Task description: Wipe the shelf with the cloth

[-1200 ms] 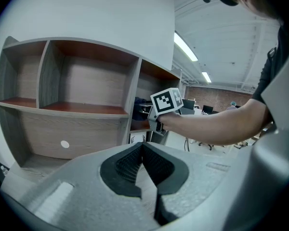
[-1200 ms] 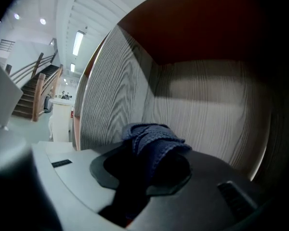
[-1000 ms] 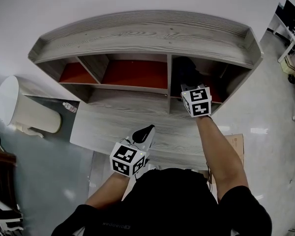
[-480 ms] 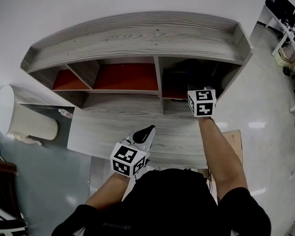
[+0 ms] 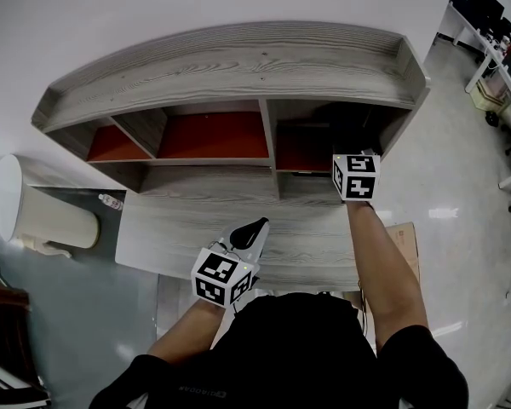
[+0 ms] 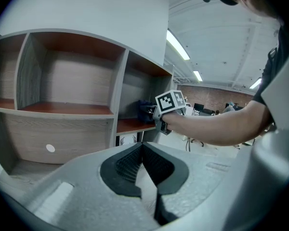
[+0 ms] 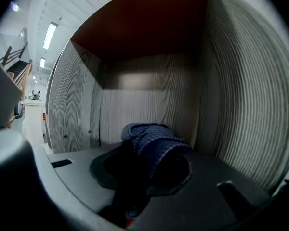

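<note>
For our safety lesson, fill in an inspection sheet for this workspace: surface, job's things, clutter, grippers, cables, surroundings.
Surface: grey wood shelf, red-brown inside.
Job's things: blue cloth, bunched, inside the right compartment.
Clutter: bottle and white bin at left; box at right.
Grippers: right gripper shut on cloth; left gripper shut, empty, before the shelf.
Cables: nothing seen.
Surroundings: white wall, glossy floor, desks far right.

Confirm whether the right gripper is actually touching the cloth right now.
Touching. In the right gripper view, the right gripper has its jaws closed on the bunched blue cloth, inside a shelf compartment.
</note>
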A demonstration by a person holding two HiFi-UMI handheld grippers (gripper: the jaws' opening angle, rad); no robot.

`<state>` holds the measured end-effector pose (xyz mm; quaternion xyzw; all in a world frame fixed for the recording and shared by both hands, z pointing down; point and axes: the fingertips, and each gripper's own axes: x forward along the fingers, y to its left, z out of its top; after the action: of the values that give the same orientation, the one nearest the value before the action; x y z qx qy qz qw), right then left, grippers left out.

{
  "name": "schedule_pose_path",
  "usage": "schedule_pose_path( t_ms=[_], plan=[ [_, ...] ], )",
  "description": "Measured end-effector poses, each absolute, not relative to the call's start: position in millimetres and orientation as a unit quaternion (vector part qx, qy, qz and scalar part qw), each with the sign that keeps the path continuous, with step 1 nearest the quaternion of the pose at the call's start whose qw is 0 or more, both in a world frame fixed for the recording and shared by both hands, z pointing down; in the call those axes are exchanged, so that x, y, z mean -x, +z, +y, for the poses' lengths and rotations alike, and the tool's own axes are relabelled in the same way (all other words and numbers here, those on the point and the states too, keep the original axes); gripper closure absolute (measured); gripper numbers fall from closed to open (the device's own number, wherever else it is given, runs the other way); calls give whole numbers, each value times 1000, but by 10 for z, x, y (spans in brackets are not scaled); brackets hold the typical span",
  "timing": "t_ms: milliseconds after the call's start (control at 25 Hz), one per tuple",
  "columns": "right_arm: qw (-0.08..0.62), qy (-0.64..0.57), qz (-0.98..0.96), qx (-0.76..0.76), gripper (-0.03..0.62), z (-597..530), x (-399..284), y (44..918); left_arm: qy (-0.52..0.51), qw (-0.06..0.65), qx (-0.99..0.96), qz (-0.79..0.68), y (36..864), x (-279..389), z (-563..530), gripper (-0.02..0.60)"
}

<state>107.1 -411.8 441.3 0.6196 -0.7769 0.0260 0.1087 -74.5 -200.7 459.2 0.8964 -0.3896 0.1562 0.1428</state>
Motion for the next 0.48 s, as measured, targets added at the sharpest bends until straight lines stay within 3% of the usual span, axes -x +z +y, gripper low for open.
schedule_pose_path(
  t_ms=[480],
  plan=[
    [101, 40, -763, -637, 496, -4128, -1230, 4419, 151, 141, -897, -390, 4555, 776, -1995, 574]
  ],
)
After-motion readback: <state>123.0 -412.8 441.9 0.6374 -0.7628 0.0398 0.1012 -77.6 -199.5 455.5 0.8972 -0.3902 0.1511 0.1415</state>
